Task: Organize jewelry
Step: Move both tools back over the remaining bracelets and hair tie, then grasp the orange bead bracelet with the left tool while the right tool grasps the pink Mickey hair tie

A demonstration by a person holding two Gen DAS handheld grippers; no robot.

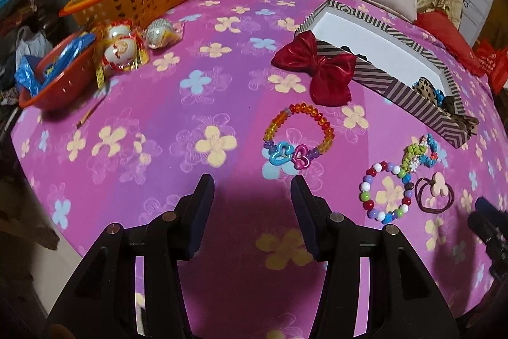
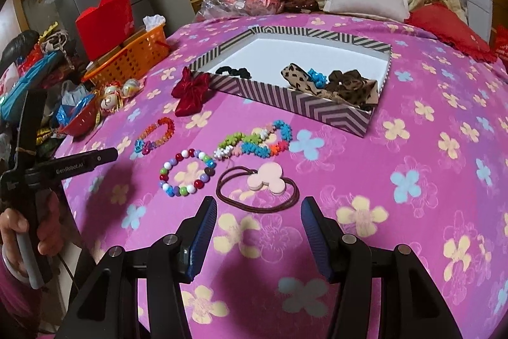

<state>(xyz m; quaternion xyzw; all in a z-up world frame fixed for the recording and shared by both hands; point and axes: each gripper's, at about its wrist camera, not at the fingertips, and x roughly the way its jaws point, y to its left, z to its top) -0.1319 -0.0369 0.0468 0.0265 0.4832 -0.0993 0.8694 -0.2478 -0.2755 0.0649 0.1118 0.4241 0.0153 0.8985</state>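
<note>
the striped box (image 2: 320, 111) already holds a few hair pieces. my left claw (image 1: 252, 189) and right claw (image 2: 258, 213) both stand apart, empty. next, i judge: right closes on the brown hair tie (image 2: 257, 191) just ahead, left on the orange bead bracelet (image 1: 298, 135).

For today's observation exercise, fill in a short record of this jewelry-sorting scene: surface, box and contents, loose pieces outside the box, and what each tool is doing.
surface: pink flowered cloth
box: striped box, open
in box: black scrunchie, leopard-print hair pieces, blue piece
beside box: red bow, on the cloth
loose pieces: orange bead bracelet, round bead bracelet, flower-bead strand, brown hair tie with pink charm
left tool: open, empty, short of the orange bead bracelet
right tool: open, empty, short of the brown hair tie
</note>
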